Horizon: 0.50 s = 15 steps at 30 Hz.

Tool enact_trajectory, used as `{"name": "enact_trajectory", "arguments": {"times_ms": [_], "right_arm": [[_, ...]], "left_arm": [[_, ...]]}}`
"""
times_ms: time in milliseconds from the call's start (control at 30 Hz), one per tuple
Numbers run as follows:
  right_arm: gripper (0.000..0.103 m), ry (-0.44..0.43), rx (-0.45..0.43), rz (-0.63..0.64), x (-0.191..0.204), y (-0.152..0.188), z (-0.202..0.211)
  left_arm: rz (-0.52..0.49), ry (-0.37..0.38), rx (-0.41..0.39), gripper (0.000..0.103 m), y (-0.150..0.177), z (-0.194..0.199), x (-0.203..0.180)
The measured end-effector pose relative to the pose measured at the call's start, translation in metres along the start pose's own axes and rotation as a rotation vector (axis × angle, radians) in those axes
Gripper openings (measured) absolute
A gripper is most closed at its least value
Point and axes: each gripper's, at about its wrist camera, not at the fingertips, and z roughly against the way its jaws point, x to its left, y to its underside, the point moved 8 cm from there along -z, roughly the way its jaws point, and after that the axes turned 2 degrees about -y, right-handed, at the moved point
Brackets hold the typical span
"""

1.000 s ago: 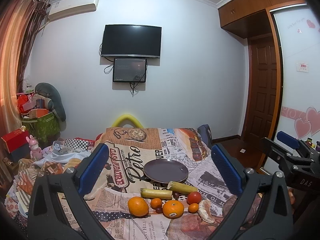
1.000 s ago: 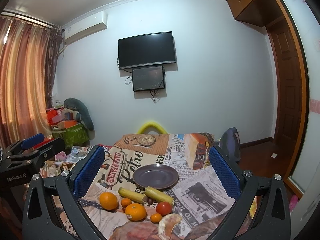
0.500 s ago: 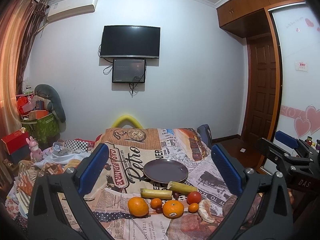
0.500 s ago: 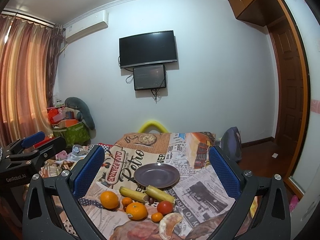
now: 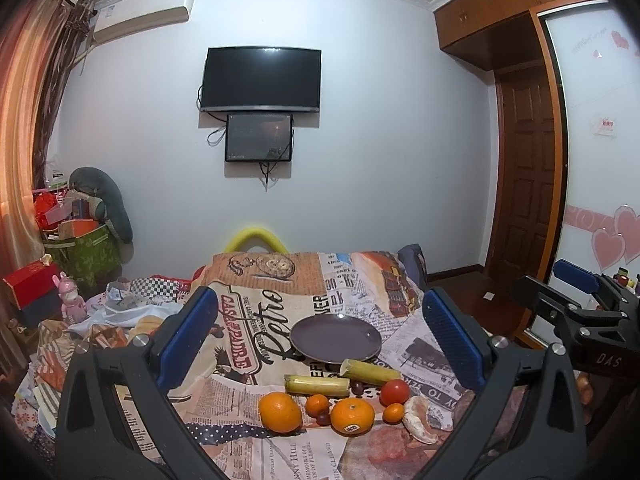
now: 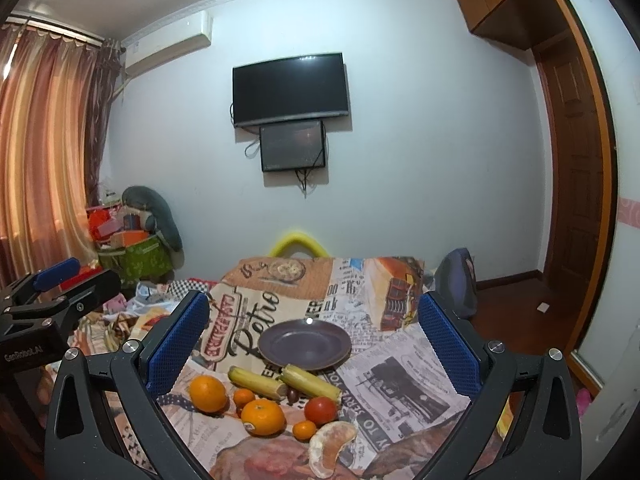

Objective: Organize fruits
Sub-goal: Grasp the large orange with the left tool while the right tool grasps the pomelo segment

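Observation:
A dark purple plate (image 5: pixel 335 337) (image 6: pixel 305 344) lies empty on a table covered with a newspaper-print cloth (image 5: pixel 256 320). In front of it lie two yellow-green cane pieces (image 5: pixel 317 385) (image 6: pixel 310 382), two large oranges (image 5: pixel 280 412) (image 6: pixel 263 417), small tangerines (image 5: pixel 317 405), a red tomato (image 5: pixel 394 392) (image 6: pixel 320 410), dark grapes (image 5: pixel 357 388) and a peeled citrus piece (image 5: pixel 418 424) (image 6: pixel 332 442). My left gripper (image 5: pixel 320 336) is open and empty, above and short of the fruit. My right gripper (image 6: pixel 314 336) is open and empty too; it shows at the right edge of the left wrist view (image 5: pixel 580 300).
Cluttered boxes and a green bag (image 5: pixel 80 248) stand at the left by the curtain. A dark chair back (image 6: pixel 456 280) sits at the table's far right. A TV (image 5: pixel 260 80) hangs on the far wall. A wooden door (image 5: pixel 524 184) is at right.
Both views have shifted very slightly; the fruit and plate have not moved and both grippers stay open.

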Motion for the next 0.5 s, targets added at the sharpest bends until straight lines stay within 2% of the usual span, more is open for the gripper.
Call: {"name": "enact_trajectory", "arguments": {"times_ms": [133,333,433,500], "right_arm": [[0.103,0.038,0.050,-0.003,-0.008,0.013,-0.013],[0.103,0.050,0.138,-0.075,-0.031,0.033,-0.033],[0.100,0.072,0.193,-0.062,-0.038,0.047,-0.045],[0.095,0.074,0.236,-0.053,-0.040,0.058,-0.054]], "left_arm": [[0.030,0.016,0.053,0.103,0.011,-0.018,0.009],[0.013,-0.010,0.154,0.103,0.034,-0.050,0.027],[0.025,-0.017,0.217,0.103,0.050,-0.069,0.038],[0.036,-0.023,0.264,0.095,0.062,-0.083,0.047]]}}
